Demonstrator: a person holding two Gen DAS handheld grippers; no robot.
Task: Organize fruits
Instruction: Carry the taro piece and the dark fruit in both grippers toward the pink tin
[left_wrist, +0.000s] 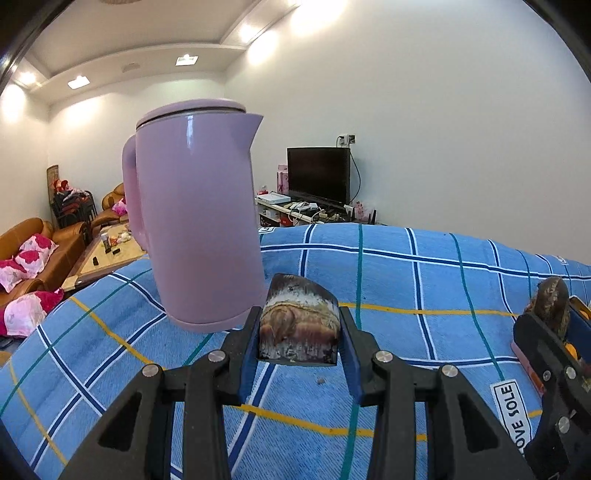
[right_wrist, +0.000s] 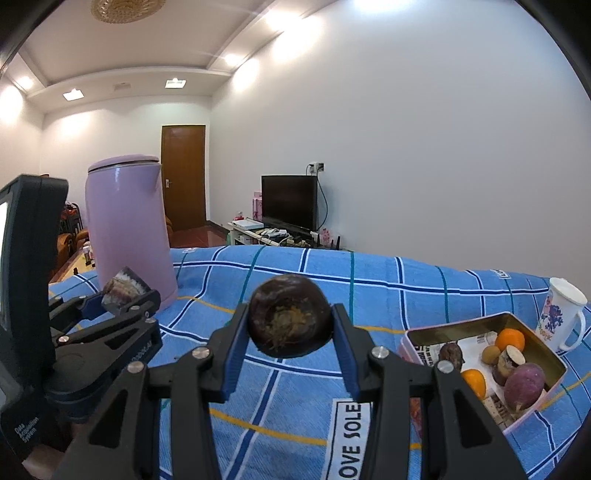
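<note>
I had a cut purple chunk (left_wrist: 298, 325) clamped in my left gripper (left_wrist: 299, 332) and a dark round fruit (right_wrist: 289, 316) pinched in my right gripper (right_wrist: 290, 325), both above the blue cloth (right_wrist: 295, 398). The smooth round fruit seemed likeliest to slip before reaching the tin (right_wrist: 532, 410); the purple kettle (left_wrist: 195, 214) stood close enough to knock.
</note>
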